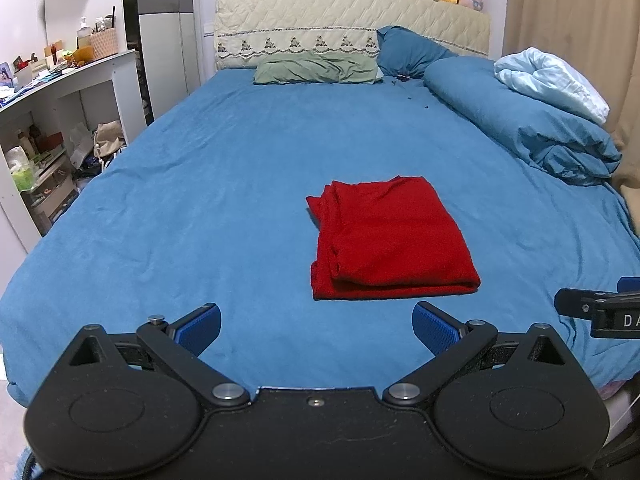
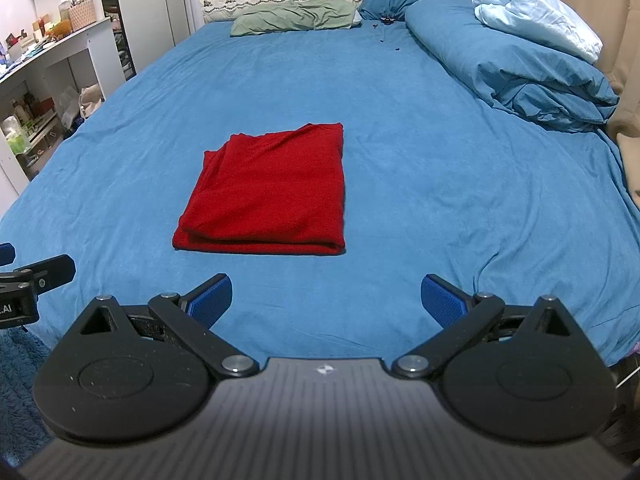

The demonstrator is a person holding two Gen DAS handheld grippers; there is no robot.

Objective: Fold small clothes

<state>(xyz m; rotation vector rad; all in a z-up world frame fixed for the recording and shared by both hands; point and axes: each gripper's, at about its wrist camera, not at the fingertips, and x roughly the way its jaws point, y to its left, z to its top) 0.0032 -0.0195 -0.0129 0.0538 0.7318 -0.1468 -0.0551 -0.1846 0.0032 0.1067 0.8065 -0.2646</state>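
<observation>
A red garment (image 1: 390,240) lies folded into a rectangle on the blue bed sheet (image 1: 200,200); it also shows in the right wrist view (image 2: 270,196). My left gripper (image 1: 316,330) is open and empty, held just short of the garment's near edge. My right gripper (image 2: 326,300) is open and empty, in front of the garment's near right corner. Neither gripper touches the cloth. Part of the right gripper shows at the right edge of the left wrist view (image 1: 600,310), and part of the left gripper at the left edge of the right wrist view (image 2: 32,284).
A rolled blue duvet (image 1: 520,120) with a pale blue blanket (image 1: 552,80) lies along the bed's right side. A green pillow (image 1: 316,69) and a blue pillow (image 1: 408,52) sit at the headboard. White shelves (image 1: 60,120) with clutter stand left of the bed.
</observation>
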